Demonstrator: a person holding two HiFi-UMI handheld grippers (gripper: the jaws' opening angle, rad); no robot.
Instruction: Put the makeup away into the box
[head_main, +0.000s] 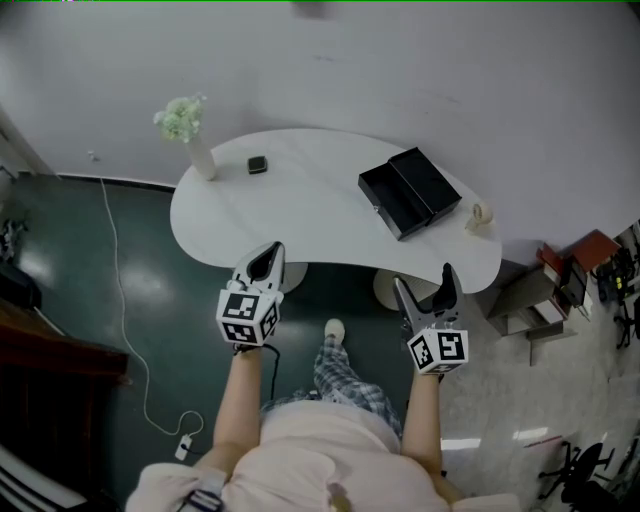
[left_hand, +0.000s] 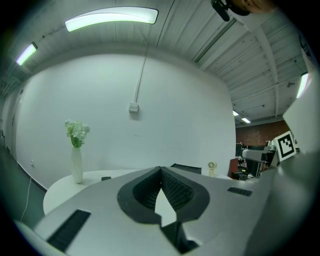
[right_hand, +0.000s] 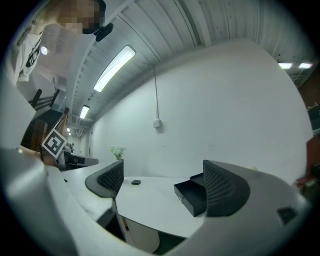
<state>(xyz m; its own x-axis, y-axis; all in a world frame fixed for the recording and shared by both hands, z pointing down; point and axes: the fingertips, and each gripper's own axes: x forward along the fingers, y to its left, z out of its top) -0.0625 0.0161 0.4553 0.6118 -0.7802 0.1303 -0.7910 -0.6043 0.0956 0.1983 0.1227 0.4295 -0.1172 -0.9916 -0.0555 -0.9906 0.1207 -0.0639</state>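
counter (head_main: 300, 220): white, smooth, low sheen | box (head_main: 410, 192): black, matt, hard-looking | floor (head_main: 130, 290): dark green, glossy, light reflections | left tool (left_hand: 161, 169): grey matt plastic shell | right tool (right_hand: 163, 171) pads (right_hand: 222, 187): black, ribbed, matt | trousers (head_main: 345, 380): checked cloth

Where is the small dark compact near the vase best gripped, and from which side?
Pinch the compact across two opposite edges, coming straight down from above: it lies flat and low on the table, so a sideways approach likely catches little. The left gripper is nearer; its shut jaws must open first.
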